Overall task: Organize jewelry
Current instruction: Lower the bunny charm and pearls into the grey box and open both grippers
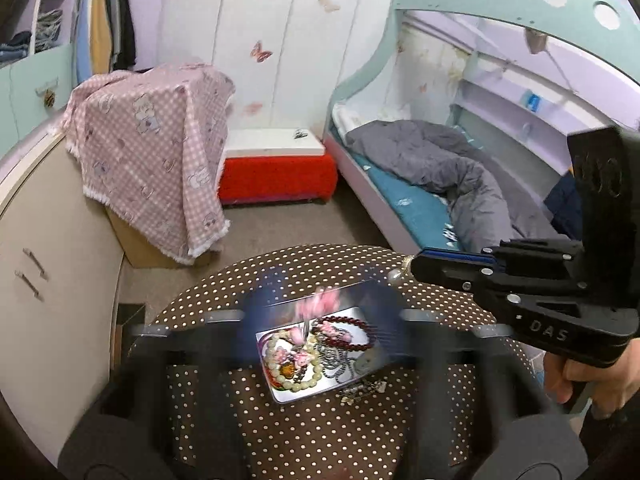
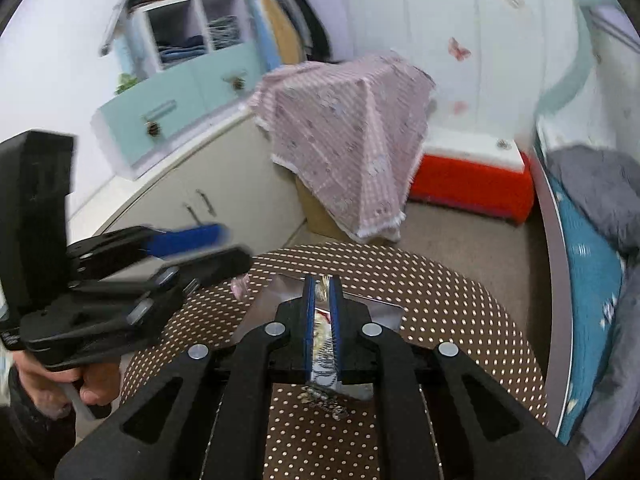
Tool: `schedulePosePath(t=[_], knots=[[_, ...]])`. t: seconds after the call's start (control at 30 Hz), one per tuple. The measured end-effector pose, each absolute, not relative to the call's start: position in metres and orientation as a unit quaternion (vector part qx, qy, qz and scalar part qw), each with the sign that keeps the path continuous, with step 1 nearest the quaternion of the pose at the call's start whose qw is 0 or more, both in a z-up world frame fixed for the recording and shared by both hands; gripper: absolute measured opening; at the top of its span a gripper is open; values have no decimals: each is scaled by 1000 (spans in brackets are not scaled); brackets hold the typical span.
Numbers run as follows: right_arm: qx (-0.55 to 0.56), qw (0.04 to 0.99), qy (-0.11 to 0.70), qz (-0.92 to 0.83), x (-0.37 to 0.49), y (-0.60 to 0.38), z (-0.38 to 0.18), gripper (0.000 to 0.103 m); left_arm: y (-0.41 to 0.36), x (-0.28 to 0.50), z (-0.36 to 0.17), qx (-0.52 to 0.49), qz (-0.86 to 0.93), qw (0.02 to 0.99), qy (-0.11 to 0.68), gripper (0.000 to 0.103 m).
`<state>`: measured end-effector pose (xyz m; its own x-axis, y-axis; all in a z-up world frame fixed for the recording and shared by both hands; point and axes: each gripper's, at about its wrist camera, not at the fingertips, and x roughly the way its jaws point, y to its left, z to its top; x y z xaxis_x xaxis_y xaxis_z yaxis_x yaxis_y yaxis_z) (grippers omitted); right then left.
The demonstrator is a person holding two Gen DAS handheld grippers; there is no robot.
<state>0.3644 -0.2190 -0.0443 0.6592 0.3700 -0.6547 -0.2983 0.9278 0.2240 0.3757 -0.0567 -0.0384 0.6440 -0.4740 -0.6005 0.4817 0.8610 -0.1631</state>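
A shiny metal tray (image 1: 362,380) lies on a brown polka-dot round table (image 1: 296,432). It holds several pieces: a cream bead bracelet (image 1: 306,380), a dark red bead bracelet (image 1: 352,330), grey chains and pink charms. A small silvery piece (image 1: 360,392) lies on the cloth beside the tray. My left gripper (image 1: 320,308) is blurred above the tray, with a pink item (image 1: 322,304) dangling near its tips. My right gripper (image 2: 323,286) is shut on a pearly piece (image 2: 322,287) above the tray (image 2: 384,314); it also shows at the right of the left wrist view (image 1: 400,274).
A cloth-covered box (image 1: 152,152) and a red-and-white chest (image 1: 276,164) stand on the floor beyond the table. A bed with a grey quilt (image 1: 448,176) is at the right. A beige cabinet (image 1: 52,272) is at the left.
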Motion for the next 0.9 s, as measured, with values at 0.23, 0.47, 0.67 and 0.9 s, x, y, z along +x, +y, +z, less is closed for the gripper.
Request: schedulePosePath(t=[0.23, 0.47, 0.67, 0.9], knots=[[94, 930, 328, 138, 344, -249, -36, 94, -28, 367, -27, -28, -214, 931, 294, 92], [97, 937, 311, 124, 317, -265, -30, 95, -15, 344, -23, -42, -203, 939, 275, 92], [99, 944, 293, 116, 289, -276, -25, 95, -18, 316, -24, -36, -200, 943, 262, 92], [89, 952, 275, 104, 251, -279, -15, 95, -20, 283, -34, -25, -191, 946, 260, 92]])
